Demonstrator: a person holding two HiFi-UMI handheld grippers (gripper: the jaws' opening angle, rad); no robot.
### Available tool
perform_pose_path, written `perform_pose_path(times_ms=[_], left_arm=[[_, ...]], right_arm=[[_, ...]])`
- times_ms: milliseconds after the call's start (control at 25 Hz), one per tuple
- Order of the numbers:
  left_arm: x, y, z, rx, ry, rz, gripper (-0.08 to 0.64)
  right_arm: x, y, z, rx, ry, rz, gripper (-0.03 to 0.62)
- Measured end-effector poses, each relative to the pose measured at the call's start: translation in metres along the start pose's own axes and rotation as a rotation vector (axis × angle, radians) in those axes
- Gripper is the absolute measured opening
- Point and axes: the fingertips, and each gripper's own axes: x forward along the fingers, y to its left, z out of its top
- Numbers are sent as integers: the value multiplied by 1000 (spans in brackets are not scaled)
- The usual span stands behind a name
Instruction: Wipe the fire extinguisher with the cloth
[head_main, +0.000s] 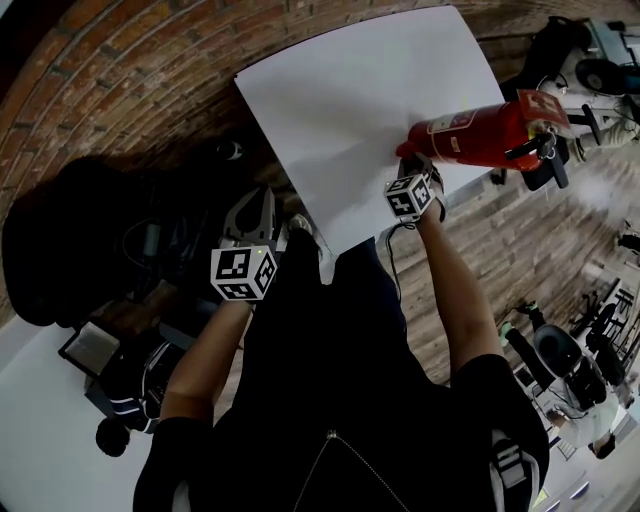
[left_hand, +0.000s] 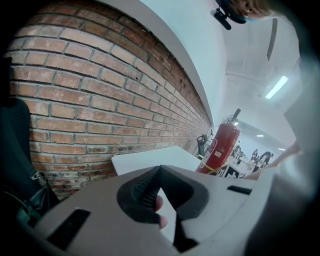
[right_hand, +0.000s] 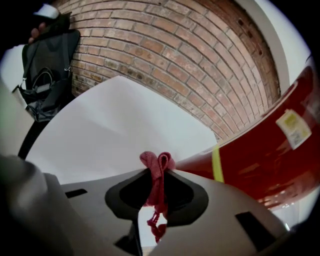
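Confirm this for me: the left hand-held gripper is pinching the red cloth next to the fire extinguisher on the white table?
Not quite: the right hand-held gripper pinches the red cloth, as the right gripper view shows. It is next to the fire extinguisher on the white table.

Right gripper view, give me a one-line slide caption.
Right gripper shut on a reddish cloth, close beside the red fire extinguisher, white table behind.

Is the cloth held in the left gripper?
No, the red cloth is pinched in the right gripper; the left gripper holds nothing.
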Motion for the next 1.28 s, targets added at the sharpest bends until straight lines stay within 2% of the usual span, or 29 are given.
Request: perform_pose_path(times_ms=[200,440,720,960,1280], left_arm=[[11,-15,10,-19,-33,-54,28],[27,-33,23,-36,-64,-126,28],[46,-48,38,-41,-91,-184,28],[55,-56,44,-48,-100,-207,28],[55,-44,40,-62,-90,-187,28]], right_arm=[[-71,-33,38,6,-60,-78,87],[-163,-78,80,4,-116,-214,87],[-235,-124,104,30,-132,-358,87],[-251,-151,118,45,-131,-447,87],[-227,-158,111,158,-93,-403,87]])
